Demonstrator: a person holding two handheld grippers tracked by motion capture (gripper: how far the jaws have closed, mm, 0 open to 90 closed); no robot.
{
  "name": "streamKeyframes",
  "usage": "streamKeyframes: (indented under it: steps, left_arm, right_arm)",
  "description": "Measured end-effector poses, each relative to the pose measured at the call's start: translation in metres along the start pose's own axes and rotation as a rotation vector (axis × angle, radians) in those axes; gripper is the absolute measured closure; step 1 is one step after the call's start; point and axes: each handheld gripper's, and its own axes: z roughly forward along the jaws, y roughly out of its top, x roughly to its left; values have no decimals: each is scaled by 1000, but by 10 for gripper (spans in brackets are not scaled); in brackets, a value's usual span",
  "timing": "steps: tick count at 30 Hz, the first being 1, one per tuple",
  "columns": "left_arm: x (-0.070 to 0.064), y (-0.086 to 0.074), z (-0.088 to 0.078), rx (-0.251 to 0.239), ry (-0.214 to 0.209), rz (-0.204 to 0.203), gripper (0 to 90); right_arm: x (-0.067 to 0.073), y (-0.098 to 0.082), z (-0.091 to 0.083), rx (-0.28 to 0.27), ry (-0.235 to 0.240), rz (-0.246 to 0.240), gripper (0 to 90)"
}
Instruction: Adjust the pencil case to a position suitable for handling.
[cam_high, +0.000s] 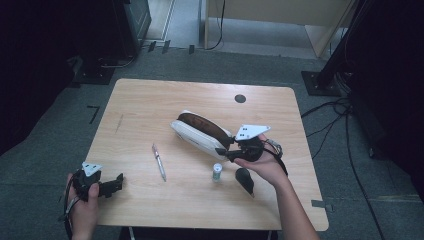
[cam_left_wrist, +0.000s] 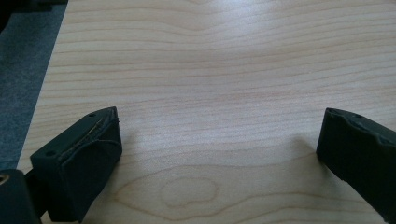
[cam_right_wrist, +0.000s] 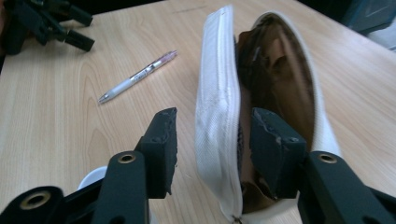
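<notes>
Pale woodgrain table, right tool straddling white pouch wall, seemingly unclamped, left tool apart.

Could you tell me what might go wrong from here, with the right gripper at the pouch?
The right gripper straddles one wall of the open pouch with a gap left; closing may miss the thin wall, or drag the pouch. The small bottle beside that hand could be knocked over.
</notes>
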Motion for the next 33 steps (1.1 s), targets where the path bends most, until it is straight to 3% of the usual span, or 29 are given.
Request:
streamKeyframes:
  steps: [9,15,21,26,33]
  left_arm:
    - [0,0,0,0,-1,-2,2]
    - [0,0,0,-1,0,-3,2]
    - [0,1,1,-4,-2,-1,2]
    - [0,1,1,-5,-2,-1,2]
    - [-1,1,1,-5,-2,-1,2]
  right_arm:
    - [8,-9,-31,-37,-105,130,356]
    - [18,-30,-49,-53,-223,220,357]
    - [26,-54,-64,-69,-284,266,370]
    - [33,-81,-72,-64,-310,317,370]
    - [38,-109,-73,-39,-306,368,342]
